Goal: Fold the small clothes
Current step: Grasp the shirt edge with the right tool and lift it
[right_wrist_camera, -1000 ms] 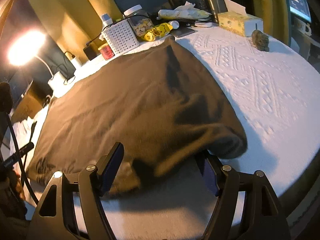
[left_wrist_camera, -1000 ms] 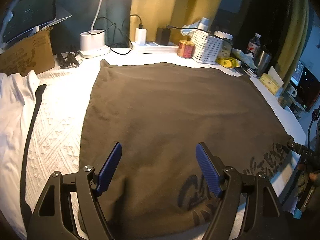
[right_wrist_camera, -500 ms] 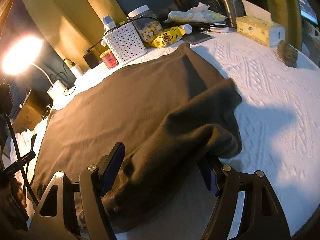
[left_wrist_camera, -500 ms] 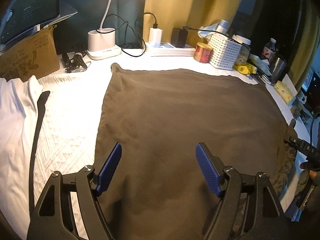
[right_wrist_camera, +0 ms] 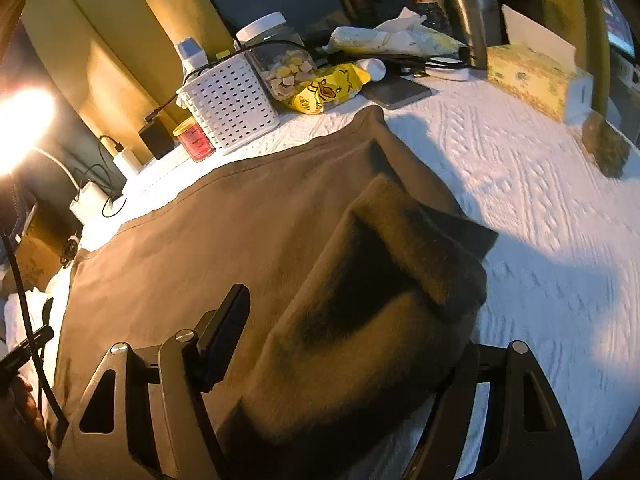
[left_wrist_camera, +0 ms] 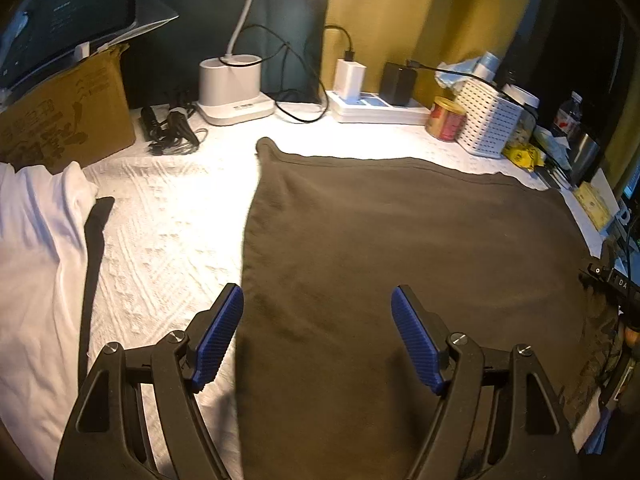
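Observation:
A dark brown garment (left_wrist_camera: 400, 248) lies spread on the white textured tablecloth (left_wrist_camera: 168, 232). My left gripper (left_wrist_camera: 318, 292) hovers open over the garment's left edge, with nothing pinched between its blue pads (left_wrist_camera: 218, 336). In the right wrist view the garment's right side (right_wrist_camera: 384, 280) is bunched up and raised in a thick fold. That fold drapes over my right gripper (right_wrist_camera: 352, 320) and hides its right finger. The right jaws are closing with the fold between them. A narrow gap still shows between the left finger (right_wrist_camera: 224, 332) and the cloth.
A white garment (left_wrist_camera: 36, 240) lies at the left, by a cardboard box (left_wrist_camera: 68, 116). Along the back stand a lamp base (left_wrist_camera: 232, 88), power strip (left_wrist_camera: 372, 108), red can (left_wrist_camera: 446, 124) and white basket (left_wrist_camera: 488, 120). A tissue box (right_wrist_camera: 536, 80) and steel tumbler (right_wrist_camera: 472, 12) stand at the right.
The right gripper has carried the bunched fold leftward over the garment, and its jaws have narrowed. The left gripper has shifted to the garment's left edge; the printed part has left its view.

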Available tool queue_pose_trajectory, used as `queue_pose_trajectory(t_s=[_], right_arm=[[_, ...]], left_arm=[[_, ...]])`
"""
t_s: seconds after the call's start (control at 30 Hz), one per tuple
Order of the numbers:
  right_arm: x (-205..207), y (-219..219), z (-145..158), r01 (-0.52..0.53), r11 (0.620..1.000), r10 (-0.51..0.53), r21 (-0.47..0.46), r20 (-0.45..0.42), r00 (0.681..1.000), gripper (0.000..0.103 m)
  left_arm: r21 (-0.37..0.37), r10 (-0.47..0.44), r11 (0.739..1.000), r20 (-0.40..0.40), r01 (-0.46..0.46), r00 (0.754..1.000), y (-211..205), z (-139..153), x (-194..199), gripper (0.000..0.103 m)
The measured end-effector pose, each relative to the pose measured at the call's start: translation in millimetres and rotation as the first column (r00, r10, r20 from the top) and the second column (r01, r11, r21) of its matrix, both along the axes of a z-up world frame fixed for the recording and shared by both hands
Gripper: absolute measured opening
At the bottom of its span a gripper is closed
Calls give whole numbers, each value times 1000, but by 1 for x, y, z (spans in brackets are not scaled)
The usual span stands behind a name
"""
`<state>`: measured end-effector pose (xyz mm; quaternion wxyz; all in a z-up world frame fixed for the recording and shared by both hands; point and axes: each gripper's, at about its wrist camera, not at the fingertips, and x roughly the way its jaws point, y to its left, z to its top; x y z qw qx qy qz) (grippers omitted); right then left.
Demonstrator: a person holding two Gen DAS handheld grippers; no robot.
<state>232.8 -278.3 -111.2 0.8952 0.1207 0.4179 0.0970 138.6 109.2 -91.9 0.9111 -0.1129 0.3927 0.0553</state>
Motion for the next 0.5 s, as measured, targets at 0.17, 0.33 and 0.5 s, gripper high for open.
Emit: queue_pose_trajectory(t_s=[0.17,0.33,0.5], right_arm=[[7,1,-3,-19,1000,19,10,-25,999,23],[5,14,9,-61,998,61,13,9,998,20],[4,45,31,-130,991,129,10,60,990,20]], left_arm=[[-8,11,1000,1,-11,1000,12,-2,3,76],[-9,3,1000,1,-3,1000,19,-3,5,76],[-13,9,1000,16,-9,1000,27,-1,2,76]])
